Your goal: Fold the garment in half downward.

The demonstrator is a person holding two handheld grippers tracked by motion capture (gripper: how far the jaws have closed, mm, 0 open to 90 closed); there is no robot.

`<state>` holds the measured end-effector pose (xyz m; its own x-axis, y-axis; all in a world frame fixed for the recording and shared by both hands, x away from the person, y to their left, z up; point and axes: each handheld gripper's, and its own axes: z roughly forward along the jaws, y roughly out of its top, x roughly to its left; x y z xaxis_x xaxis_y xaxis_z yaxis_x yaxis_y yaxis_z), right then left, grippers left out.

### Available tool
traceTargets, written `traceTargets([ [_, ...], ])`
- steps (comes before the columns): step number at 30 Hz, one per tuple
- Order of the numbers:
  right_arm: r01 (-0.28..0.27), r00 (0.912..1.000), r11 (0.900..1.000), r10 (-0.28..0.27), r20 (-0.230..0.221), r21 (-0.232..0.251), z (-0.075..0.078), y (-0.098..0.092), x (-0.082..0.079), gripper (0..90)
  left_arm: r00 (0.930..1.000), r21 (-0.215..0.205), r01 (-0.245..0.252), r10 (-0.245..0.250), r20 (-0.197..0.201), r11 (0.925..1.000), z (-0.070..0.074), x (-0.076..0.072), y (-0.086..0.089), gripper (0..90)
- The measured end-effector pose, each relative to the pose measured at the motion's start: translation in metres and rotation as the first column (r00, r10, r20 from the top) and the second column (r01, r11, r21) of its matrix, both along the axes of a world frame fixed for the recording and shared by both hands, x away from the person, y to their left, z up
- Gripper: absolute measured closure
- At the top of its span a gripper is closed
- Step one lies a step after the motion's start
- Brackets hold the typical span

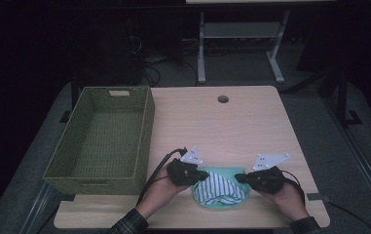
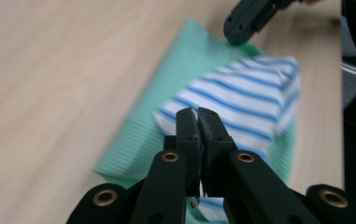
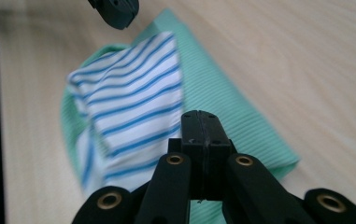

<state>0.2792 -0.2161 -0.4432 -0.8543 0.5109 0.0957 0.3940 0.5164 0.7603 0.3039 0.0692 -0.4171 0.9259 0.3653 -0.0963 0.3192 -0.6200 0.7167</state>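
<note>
The striped cloth (image 1: 219, 188), bunched on the green cloth (image 1: 231, 170) at the table's (image 1: 212, 122) near edge with its long axis apparently left-to-right, was pinched by the closed left gripper (image 1: 203, 174) and right gripper (image 1: 238, 178).

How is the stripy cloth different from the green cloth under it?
The striped cloth is white with blue stripes; the green cloth is plain mint green. The striped cloth lies on top, bunched; the green cloth lies flat on the table beneath it. Both are soft fabric, stacked between the two grippers.
</note>
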Motion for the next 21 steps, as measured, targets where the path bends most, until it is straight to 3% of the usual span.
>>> traceTargets([
  [4,0.018,0.9998,1.000,-0.018,0.000,0.011,-0.001,0.001,0.012,89.9,0.9993,-0.015,-0.037,0.037,-0.008,0.9992,-0.003,0.014,-0.002,87.8],
  [8,0.038,0.9993,0.999,-0.038,-0.003,-0.003,-0.004,0.004,0.022,89.9,0.9985,0.026,-0.044,0.044,-0.031,0.9987,-0.016,0.024,-0.009,87.8],
  [9,0.040,0.9992,0.999,-0.040,-0.006,-0.013,-0.006,0.004,0.025,89.9,0.9990,0.057,-0.037,0.039,-0.025,0.9977,-0.019,0.026,-0.009,87.8],
  [13,0.044,0.9985,0.996,-0.047,-0.027,-0.078,-0.018,0.008,0.030,89.9,0.9985,0.103,-0.041,0.045,-0.032,0.9938,-0.028,0.030,-0.010,87.8],
  [15,0.044,0.9982,0.995,-0.047,-0.038,-0.085,-0.021,0.008,0.031,89.9,0.9976,0.108,-0.050,0.054,-0.042,0.9929,-0.033,0.029,-0.012,87.8],
  [16,0.045,0.9981,0.995,-0.048,-0.039,-0.084,-0.021,0.008,0.031,89.9,0.9984,0.134,-0.041,0.046,-0.032,0.9901,-0.034,0.029,-0.013,87.8],
  [21,0.052,0.9976,0.994,-0.056,-0.041,-0.091,-0.023,0.008,0.030,89.9,0.9985,0.134,-0.040,0.045,-0.031,0.9902,-0.036,0.028,-0.012,87.9],
])
